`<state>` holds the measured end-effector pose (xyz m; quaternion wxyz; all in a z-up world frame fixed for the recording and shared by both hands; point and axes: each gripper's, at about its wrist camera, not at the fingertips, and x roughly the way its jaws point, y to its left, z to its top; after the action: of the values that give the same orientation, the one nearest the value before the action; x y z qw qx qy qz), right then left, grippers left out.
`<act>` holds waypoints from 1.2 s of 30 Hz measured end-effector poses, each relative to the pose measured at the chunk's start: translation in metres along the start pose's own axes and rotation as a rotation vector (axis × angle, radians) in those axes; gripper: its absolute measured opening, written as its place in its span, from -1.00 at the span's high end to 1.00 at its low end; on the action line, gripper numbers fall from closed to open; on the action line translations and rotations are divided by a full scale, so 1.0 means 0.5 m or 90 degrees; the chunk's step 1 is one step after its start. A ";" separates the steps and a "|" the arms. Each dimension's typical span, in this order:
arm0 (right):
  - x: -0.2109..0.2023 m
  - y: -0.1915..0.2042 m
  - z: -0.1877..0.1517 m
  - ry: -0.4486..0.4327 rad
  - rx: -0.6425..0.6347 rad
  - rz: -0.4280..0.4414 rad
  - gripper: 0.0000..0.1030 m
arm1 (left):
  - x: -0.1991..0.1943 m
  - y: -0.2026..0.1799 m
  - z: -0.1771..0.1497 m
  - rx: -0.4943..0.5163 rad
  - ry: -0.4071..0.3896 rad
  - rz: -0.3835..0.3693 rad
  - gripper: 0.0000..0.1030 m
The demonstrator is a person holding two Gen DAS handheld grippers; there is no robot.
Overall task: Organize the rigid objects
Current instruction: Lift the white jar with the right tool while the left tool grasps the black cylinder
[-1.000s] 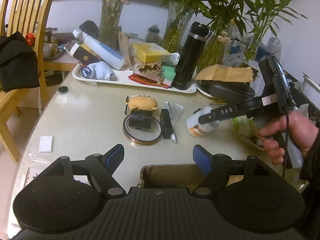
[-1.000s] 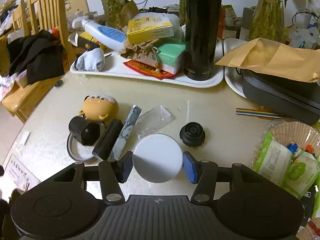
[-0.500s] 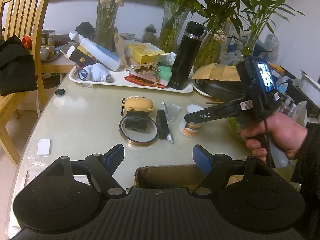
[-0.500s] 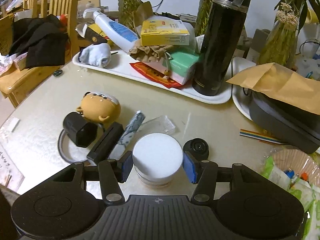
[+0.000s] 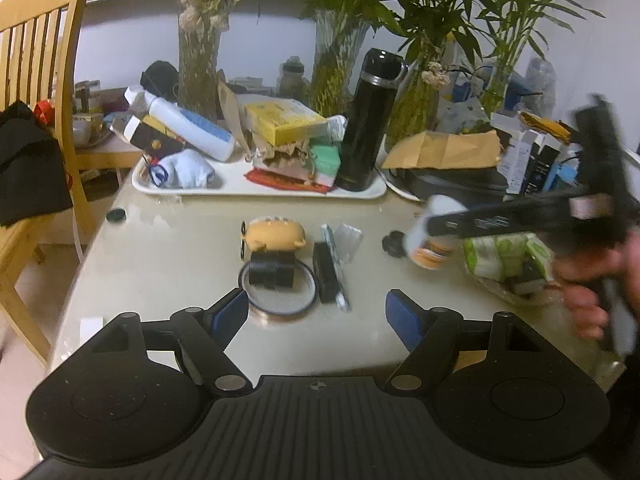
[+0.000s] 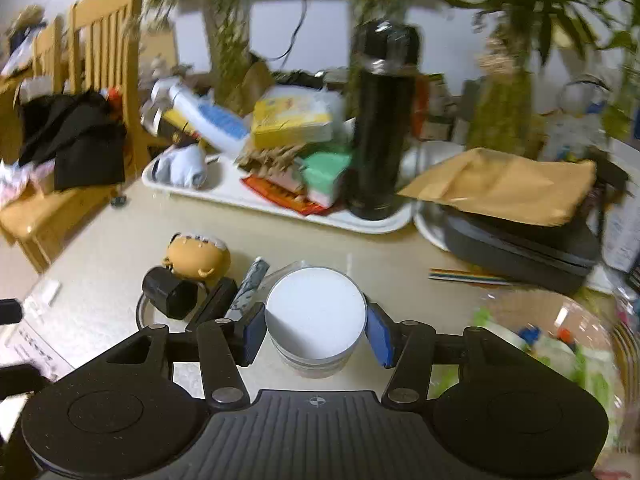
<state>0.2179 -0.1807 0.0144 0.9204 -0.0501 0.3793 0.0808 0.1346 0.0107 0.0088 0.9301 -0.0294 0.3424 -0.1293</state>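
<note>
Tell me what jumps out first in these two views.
The right gripper clamps a white-lidded jar, carried clear of the table on the right. Behind stands a tall black flask at the right end of a cluttered white tray. The left gripper hangs open above a tape ring.

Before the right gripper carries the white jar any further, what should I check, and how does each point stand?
1. Right gripper shut on the jar: ok, blue pads sit against both sides.
2. Jar off the table: ok, the left view shows it in the air.
3. Jar lid on: ok, white top in place.
4. Left gripper free: ok, open, nothing between the pads.
5. Black cap out of the way: ok, lying on the table beside the jar.
6. Room on the tray: cannot tell, it looks crowded.
</note>
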 end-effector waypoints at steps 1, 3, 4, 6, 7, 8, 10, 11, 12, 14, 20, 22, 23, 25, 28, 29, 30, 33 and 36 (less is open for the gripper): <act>-0.017 -0.005 -0.004 -0.006 0.010 -0.002 -0.09 | 0.003 -0.001 0.008 0.002 -0.002 0.003 -0.46; -0.043 -0.012 -0.011 -0.015 0.017 -0.003 -0.09 | 0.011 -0.004 0.020 0.006 -0.002 0.010 -0.46; -0.057 -0.015 -0.016 -0.019 0.018 -0.003 -0.09 | 0.017 -0.005 0.025 0.009 0.002 0.013 -0.46; -0.077 -0.019 -0.025 -0.021 0.019 -0.004 -0.09 | 0.028 -0.006 0.031 0.013 0.007 0.017 -0.46; -0.085 -0.022 -0.029 -0.021 0.020 -0.003 -0.09 | 0.034 -0.006 0.032 0.016 0.010 0.019 -0.46; -0.092 -0.025 -0.032 -0.019 0.022 -0.001 -0.09 | 0.041 -0.006 0.033 0.018 0.014 0.022 -0.46; -0.102 -0.027 -0.038 -0.018 0.021 0.001 -0.09 | 0.058 -0.005 0.034 0.024 0.027 0.028 -0.46; -0.105 -0.028 -0.039 -0.018 0.019 0.003 -0.09 | 0.067 -0.004 0.034 0.026 0.033 0.030 -0.46; -0.109 -0.029 -0.041 -0.017 0.017 0.006 -0.09 | 0.076 -0.003 0.035 0.027 0.039 0.033 -0.46; -0.118 -0.030 -0.047 -0.016 0.017 0.012 -0.09 | 0.097 0.001 0.036 0.027 0.055 0.041 -0.46; -0.153 -0.027 -0.080 -0.006 0.013 0.029 -0.09 | 0.151 0.017 0.045 0.030 0.078 0.060 -0.46; -0.160 -0.024 -0.087 -0.006 0.009 0.033 -0.09 | 0.171 0.023 0.048 0.025 0.087 0.062 -0.46; -0.163 -0.022 -0.090 -0.006 0.008 0.038 -0.09 | 0.180 0.026 0.049 0.025 0.090 0.061 -0.46; -0.167 -0.020 -0.094 -0.003 0.007 0.044 -0.09 | 0.201 0.031 0.050 0.023 0.102 0.063 -0.45; -0.170 -0.019 -0.101 0.001 0.005 0.045 -0.09 | 0.230 0.041 0.051 0.017 0.119 0.063 -0.45; -0.170 -0.019 -0.102 0.003 0.004 0.045 -0.09 | 0.238 0.044 0.051 0.015 0.122 0.064 -0.45; -0.170 -0.019 -0.103 0.004 0.004 0.045 -0.09 | 0.247 0.047 0.052 0.014 0.130 0.063 -0.45; -0.170 -0.021 -0.105 0.006 0.004 0.044 -0.09 | 0.267 0.057 0.061 -0.001 0.150 0.066 -0.41; -0.171 -0.025 -0.107 0.007 0.007 0.043 -0.09 | 0.280 0.065 0.069 -0.006 0.163 0.068 -0.40</act>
<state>0.1237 -0.2106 0.0373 0.9152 -0.0329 0.3864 0.1095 0.2668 0.0043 -0.0576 0.8843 0.0012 0.4599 -0.0809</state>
